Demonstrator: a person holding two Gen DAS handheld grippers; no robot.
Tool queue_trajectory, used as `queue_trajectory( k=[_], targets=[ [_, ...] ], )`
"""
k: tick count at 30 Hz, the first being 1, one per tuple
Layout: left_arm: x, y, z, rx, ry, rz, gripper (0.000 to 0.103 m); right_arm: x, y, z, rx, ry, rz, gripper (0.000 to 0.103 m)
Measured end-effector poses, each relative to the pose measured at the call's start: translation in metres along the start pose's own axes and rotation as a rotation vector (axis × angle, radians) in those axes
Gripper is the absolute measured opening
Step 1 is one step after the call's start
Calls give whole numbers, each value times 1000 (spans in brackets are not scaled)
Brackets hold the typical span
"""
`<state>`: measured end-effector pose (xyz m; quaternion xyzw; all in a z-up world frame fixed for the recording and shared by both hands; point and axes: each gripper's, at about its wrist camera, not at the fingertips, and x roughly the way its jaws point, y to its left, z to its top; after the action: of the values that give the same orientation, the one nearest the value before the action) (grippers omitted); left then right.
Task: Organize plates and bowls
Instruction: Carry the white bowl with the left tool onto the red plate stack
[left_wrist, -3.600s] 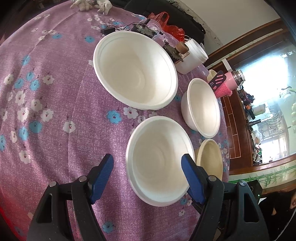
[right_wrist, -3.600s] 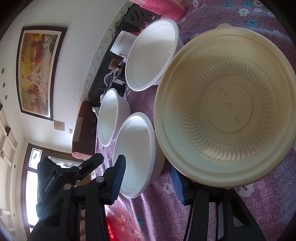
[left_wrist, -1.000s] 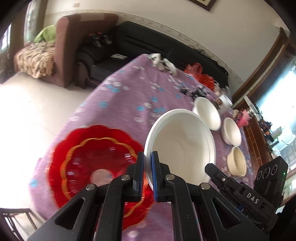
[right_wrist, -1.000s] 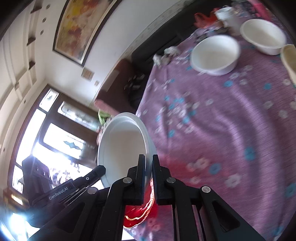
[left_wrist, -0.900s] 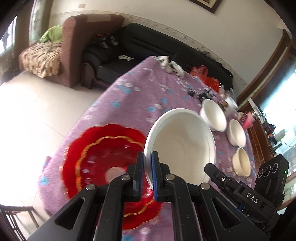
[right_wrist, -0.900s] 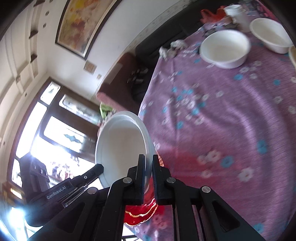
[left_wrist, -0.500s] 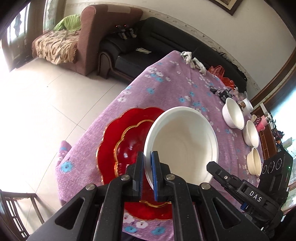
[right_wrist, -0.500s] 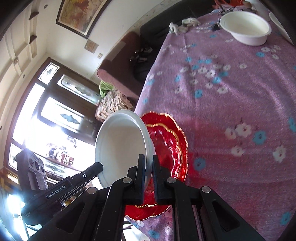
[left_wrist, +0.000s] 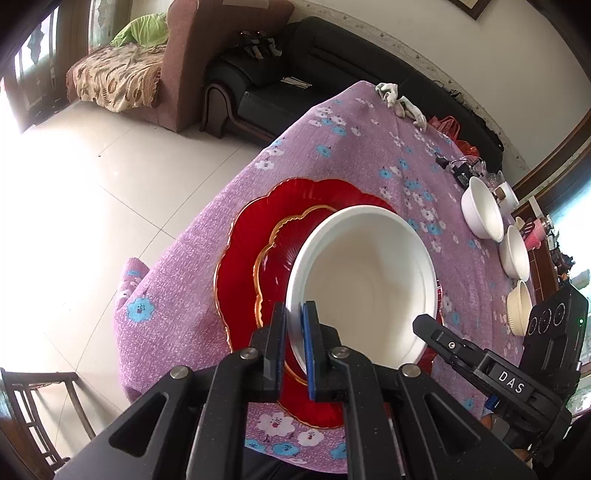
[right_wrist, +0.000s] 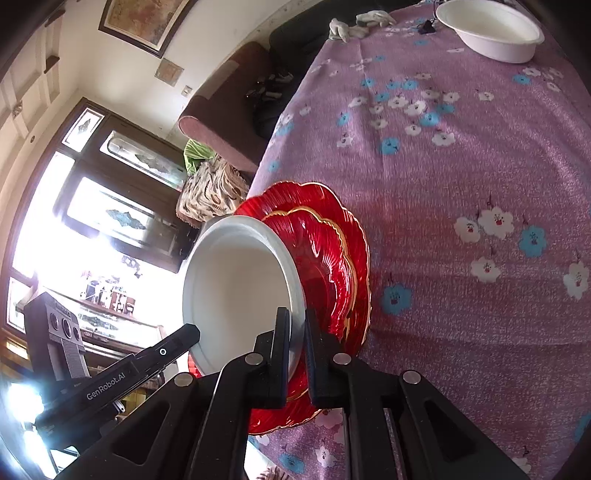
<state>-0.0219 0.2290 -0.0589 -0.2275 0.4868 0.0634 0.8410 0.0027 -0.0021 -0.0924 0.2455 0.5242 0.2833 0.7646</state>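
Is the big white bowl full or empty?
Empty. The big white bowl, gripped at its rim by both the left gripper and right gripper, shows only a bare, smooth inside above the red glass plates.

Your left gripper (left_wrist: 294, 332) was matte black plastic with silver screws and blue-padded fingers (left_wrist: 307, 354). Your right gripper (right_wrist: 297, 332) looked alike, its fingers (right_wrist: 282, 332) black. White lettering read "DAS" and "GenRobot.AI".
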Motion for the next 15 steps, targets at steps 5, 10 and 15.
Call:
queue_trajectory(
  k=[5, 10, 15],
  targets=[
    [2, -2, 0, 9, 5, 11, 8, 1, 1, 2, -9, 4, -5, 9],
    [-2, 2, 2, 1, -28, 47, 8, 3, 2, 3, -13, 10, -13, 9],
    [-5, 6, 5, -4, -46, 54, 8, 6, 6, 5, -45, 15, -25, 10]
  ],
)
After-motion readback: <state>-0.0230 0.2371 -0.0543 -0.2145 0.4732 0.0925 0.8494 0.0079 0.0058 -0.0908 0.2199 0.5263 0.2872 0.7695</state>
